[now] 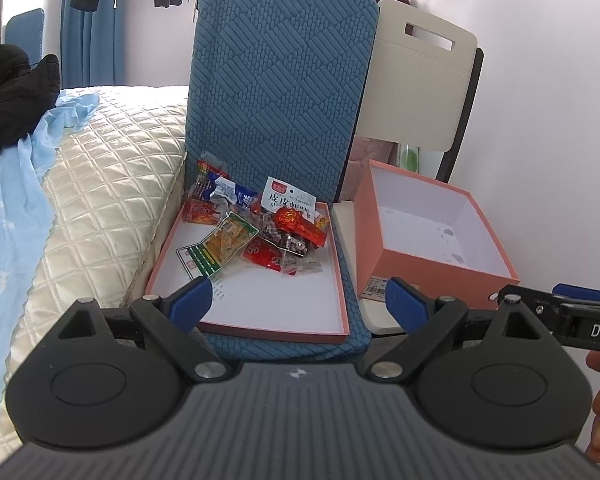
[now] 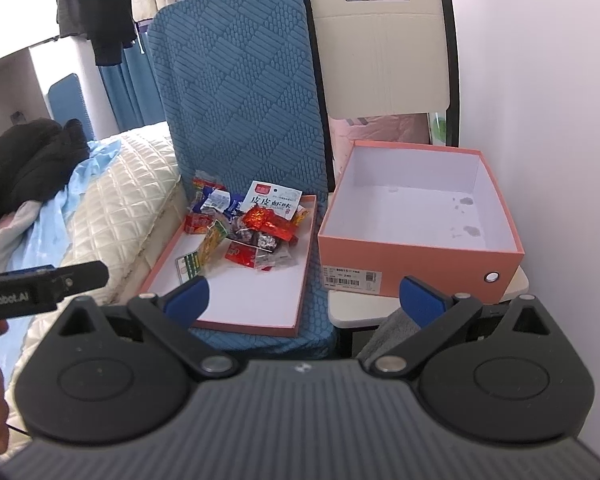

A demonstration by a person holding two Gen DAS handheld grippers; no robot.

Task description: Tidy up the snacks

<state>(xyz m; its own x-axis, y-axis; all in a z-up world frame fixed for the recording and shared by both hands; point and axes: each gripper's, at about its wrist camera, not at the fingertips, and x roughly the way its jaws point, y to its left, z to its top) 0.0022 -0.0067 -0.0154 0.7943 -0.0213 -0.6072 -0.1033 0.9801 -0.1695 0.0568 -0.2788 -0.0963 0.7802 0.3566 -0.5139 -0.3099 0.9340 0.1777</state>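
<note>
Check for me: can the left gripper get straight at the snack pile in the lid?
Probably yes. The left gripper is open and empty, facing the snack pile, which lies exposed in the shallow lid with only bare lid floor between.

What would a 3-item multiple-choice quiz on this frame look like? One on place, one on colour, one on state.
1. Where does the snack pile lie?
A. In the shallow box lid on the blue-covered chair
B. On the quilted bed
C. In the deep box

2. What colour is the outside of the deep box?
A. Green
B. Black
C. Salmon pink

3. What state is the deep box in?
A. Lidded
B. Open and holding no snacks
C. Full of packets

Answers:
1. A: the packets sit at the lid's far end, against the chair back.
2. C: its outer walls are salmon pink and the inside is white.
3. B: its stained white floor is bare. The left gripper and right gripper are both open and hold nothing.
</note>
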